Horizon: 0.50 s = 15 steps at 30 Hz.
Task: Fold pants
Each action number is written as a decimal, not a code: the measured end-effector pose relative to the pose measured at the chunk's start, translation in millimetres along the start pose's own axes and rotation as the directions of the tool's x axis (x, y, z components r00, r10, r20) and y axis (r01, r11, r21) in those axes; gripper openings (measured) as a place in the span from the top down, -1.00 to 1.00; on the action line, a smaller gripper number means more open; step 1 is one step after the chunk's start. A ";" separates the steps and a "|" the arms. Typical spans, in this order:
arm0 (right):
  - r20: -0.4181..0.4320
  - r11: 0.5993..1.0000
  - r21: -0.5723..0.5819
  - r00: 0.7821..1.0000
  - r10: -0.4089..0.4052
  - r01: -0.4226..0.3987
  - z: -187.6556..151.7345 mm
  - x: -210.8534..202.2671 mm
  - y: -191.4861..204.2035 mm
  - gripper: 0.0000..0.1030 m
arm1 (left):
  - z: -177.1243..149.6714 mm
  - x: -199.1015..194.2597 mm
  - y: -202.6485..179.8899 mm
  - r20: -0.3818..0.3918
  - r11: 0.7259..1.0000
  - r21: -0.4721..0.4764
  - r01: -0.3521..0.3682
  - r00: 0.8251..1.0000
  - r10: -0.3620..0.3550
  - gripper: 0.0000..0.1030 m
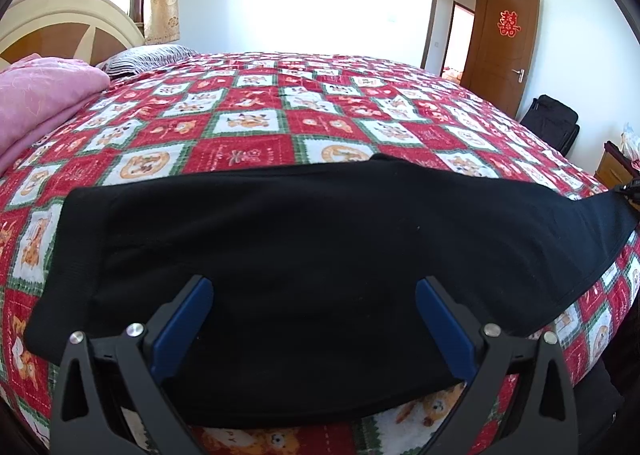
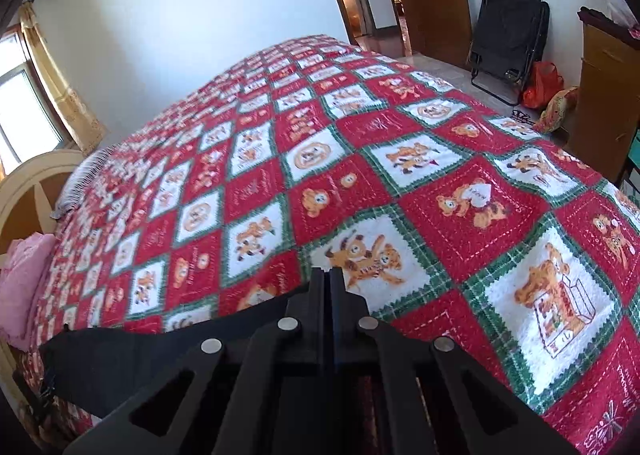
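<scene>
Black pants [image 1: 320, 215] lie folded lengthwise across the near part of a red, white and green patchwork bedspread [image 1: 256, 123]. My left gripper [image 1: 314, 281] hovers open over their near edge, its blue pads [image 1: 188, 327] wide apart with only flat cloth below. The pants' right end rises off the bed toward my right gripper [image 1: 631, 188] at the frame's edge. In the right wrist view, my right gripper [image 2: 330, 273] is shut, and the black pants [image 2: 120, 359] stretch from the left up into its fingers. The pinched spot itself is hidden under the gripper body.
A pink blanket [image 1: 40, 103] and a striped pillow [image 1: 148, 55] lie by the headboard [image 1: 60, 23] at the far left. Beyond the bed's right side stand a black folding chair [image 2: 508, 27], a red bag [image 2: 542, 83] and a wooden cabinet [image 2: 600, 95].
</scene>
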State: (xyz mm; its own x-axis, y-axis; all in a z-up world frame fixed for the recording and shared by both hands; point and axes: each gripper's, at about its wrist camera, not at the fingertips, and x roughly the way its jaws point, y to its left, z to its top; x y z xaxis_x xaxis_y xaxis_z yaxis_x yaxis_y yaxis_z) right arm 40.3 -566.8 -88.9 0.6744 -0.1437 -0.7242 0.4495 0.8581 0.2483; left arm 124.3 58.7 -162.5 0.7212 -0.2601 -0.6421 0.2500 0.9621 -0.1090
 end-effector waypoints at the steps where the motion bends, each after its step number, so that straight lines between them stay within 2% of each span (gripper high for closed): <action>1: -0.014 1.000 -0.003 1.000 -0.019 0.019 -1.4 5.3 -1.1 0.97 | -0.1 -0.1 0.3 0.000 1.000 0.001 0.001 1.000 -0.001 -1.00; 3: -0.055 0.999 0.005 0.998 -0.043 0.043 -4.5 15.5 -6.1 0.96 | -0.1 -0.6 0.6 -0.001 1.000 0.002 0.004 1.000 -0.004 -1.00; 6: -0.029 1.000 0.018 1.000 -0.008 0.008 -3.9 6.0 -9.3 0.93 | -0.1 -1.1 1.0 -0.001 1.000 0.001 0.008 1.000 -0.008 -1.00; 7: -0.031 0.999 0.005 0.999 -0.032 0.032 -4.9 1.4 -8.2 0.85 | 0.1 -1.1 1.2 -0.001 1.000 0.001 0.010 1.000 -0.010 -1.00; 8: -0.033 0.997 -0.004 0.997 -0.073 0.073 -6.6 -2.8 -8.7 0.73 | 0.3 -1.2 1.3 -0.001 1.000 0.001 0.011 1.000 -0.011 -1.00; 9: -0.035 0.996 -0.006 0.995 -0.092 0.092 -8.5 -7.5 -10.2 0.27 | 0.6 -1.5 1.2 0.000 1.000 0.001 0.011 1.000 -0.011 -1.00; 10: -0.032 0.996 0.005 0.996 -0.085 0.085 -10.6 -13.5 -13.3 0.01 | 1.1 -2.2 1.5 0.000 1.000 0.004 0.012 1.000 -0.012 -1.00; 12: -0.011 0.997 0.069 0.999 -0.033 0.034 -17.4 -31.4 -25.6 0.01 | 2.4 -3.3 1.4 0.002 1.000 0.018 0.010 1.000 -0.010 -1.00; 15: 0.006 0.994 0.107 1.000 -0.025 0.024 -30.4 -51.9 -34.6 0.01 | 4.6 -5.8 4.1 0.008 1.000 0.022 0.010 1.000 -0.010 -1.00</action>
State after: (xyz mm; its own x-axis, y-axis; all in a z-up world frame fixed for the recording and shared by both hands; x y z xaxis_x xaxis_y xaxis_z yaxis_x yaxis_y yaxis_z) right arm -28.1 -574.0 -79.4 0.6667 -0.1681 -0.7261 0.5258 0.7965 0.2984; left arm 124.1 63.8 -155.7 0.7238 -0.2704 -0.6348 0.2711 0.9575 -0.0988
